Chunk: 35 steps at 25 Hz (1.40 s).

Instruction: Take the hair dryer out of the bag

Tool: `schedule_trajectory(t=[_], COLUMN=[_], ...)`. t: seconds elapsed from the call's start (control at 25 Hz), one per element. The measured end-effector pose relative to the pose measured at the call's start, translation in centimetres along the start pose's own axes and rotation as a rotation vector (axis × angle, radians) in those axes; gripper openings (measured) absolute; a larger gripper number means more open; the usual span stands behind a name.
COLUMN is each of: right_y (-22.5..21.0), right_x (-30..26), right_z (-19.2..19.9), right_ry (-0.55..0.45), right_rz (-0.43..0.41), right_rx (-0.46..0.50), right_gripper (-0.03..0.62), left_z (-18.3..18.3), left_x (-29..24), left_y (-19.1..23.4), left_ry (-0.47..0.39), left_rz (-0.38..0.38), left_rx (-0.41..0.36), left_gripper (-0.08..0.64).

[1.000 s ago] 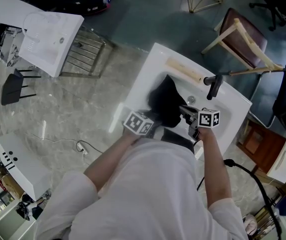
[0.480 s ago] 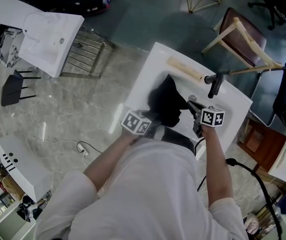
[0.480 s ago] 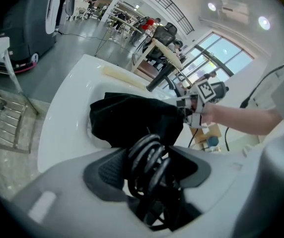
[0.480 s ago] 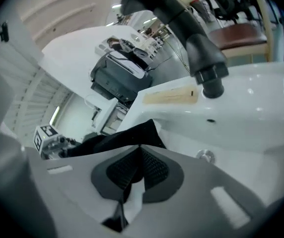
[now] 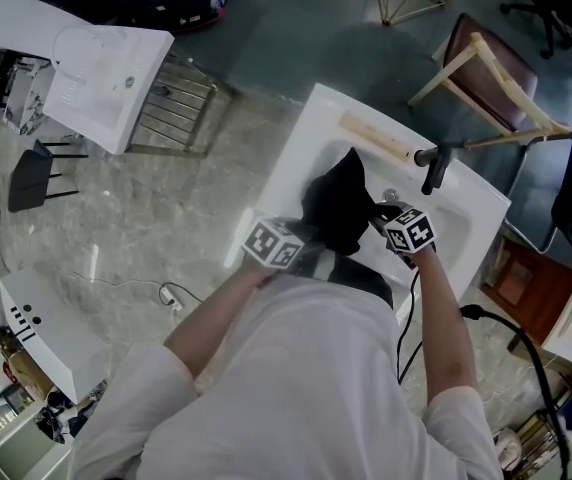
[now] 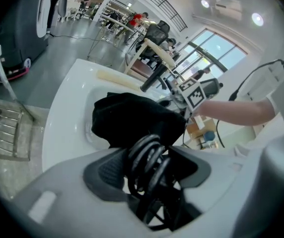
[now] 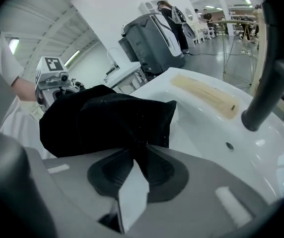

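Grey marble floor (image 5: 166,218) fills the left half of the head view. Person's white shirt (image 5: 296,388) takes the bottom centre, both forearms reaching up-frame.

White sink (image 5: 306,138) sits centre-right, tilted in frame. A spare white basin (image 5: 106,78) lies upper left. Wooden chair (image 5: 486,78) upper right.

Black bag (image 5: 338,203) lies slumped in the sink bowl, lumpy, between the two grippers. It is also centre frame in the left gripper view (image 6: 132,120) and the right gripper view (image 7: 102,120). The hair dryer body can't be made out in any view; only its cord shows, at the bag's near side.

Left gripper (image 5: 308,253) sits at the bag's lower-left edge. In its own view (image 6: 147,150) the jaws are pinched onto a coiled black cord (image 6: 152,182), with the loops bunched between the pads and running up toward the bag.

Right gripper (image 5: 381,216) is at the bag's right edge. In its own view (image 7: 134,155) the jaws are opening, pads parted in a V, with a fold of bag fabric sitting between them at the tips.

Black faucet (image 5: 433,168) stands on the sink's right rim, apart from the bag (image 7: 266,83). Beige strip (image 5: 374,138) lies on the back ledge. Small drain hole (image 7: 229,145) is in the bowl, right of the bag.
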State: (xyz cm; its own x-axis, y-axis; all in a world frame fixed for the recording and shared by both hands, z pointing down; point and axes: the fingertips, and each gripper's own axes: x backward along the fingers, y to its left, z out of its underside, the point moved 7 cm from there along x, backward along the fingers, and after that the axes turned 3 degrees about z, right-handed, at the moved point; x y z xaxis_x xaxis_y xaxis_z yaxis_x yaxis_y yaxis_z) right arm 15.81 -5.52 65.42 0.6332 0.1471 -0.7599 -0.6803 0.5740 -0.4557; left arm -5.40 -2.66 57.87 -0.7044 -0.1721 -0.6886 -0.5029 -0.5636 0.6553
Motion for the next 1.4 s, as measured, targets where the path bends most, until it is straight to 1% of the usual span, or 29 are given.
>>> schedule_trajectory(t=[0.04, 0.08, 0.2, 0.36, 0.52, 0.72, 0.84, 1.16, 1.28, 1.36, 1.4], right_y=[-0.1, -0.3, -1.2, -2.6, -3.7, -3.4, -3.2, -1.5, -0.3, 0.7, 1.1], right_x=[0.0, 0.1, 0.3, 0.8, 0.6, 0.3, -0.1, -1.1, -1.3, -1.4, -1.4], right_z=[-0.1, -0.1, -0.2, 0.2, 1.0, 0.9, 1.5, 2.4, 2.7, 2.9, 3.0], right_ry=[-0.007, -0.018, -0.046, -0.062, -0.057, -0.006, 0.017, 0.076, 0.079, 0.083, 0.082], right_rz=[0.004, 0.008, 0.039, 0.113, 0.166, 0.228, 0.257, 0.305, 0.302, 0.305, 0.312], right_rx=[-0.009, -0.028, -0.097, -0.182, -0.255, -0.257, -0.28, -0.28, -0.287, -0.287, -0.29], right_gripper=[0.048, 0.014, 0.012, 0.012, 0.012, 0.012, 0.012, 0.012, 0.012, 0.015, 0.031], left_z=[0.0, 0.0, 0.2, 1.0, 2.0, 3.0, 3.8, 4.5, 4.6, 4.6, 4.6], left_x=[0.0, 0.1, 0.7, 1.9, 3.4, 5.9, 7.4, 11.2, 12.3, 12.6, 12.8], left_y=[-0.1, -0.1, -0.2, -0.7, -1.1, -1.6, -1.9, -1.5, -1.3, -1.1, -1.0], left_ry=[0.0, -0.002, -0.008, -0.018, -0.046, -0.085, -0.118, -0.206, -0.228, -0.237, -0.241], left_rz=[0.002, 0.005, 0.017, 0.041, 0.071, 0.078, 0.088, 0.091, 0.093, 0.094, 0.097], left_rx=[0.0, 0.001, 0.005, 0.012, 0.034, 0.035, 0.045, 0.026, 0.006, -0.006, -0.011], left_gripper=[0.256, 0.256, 0.256, 0.256, 0.256, 0.256, 0.256, 0.256, 0.256, 0.256, 0.256])
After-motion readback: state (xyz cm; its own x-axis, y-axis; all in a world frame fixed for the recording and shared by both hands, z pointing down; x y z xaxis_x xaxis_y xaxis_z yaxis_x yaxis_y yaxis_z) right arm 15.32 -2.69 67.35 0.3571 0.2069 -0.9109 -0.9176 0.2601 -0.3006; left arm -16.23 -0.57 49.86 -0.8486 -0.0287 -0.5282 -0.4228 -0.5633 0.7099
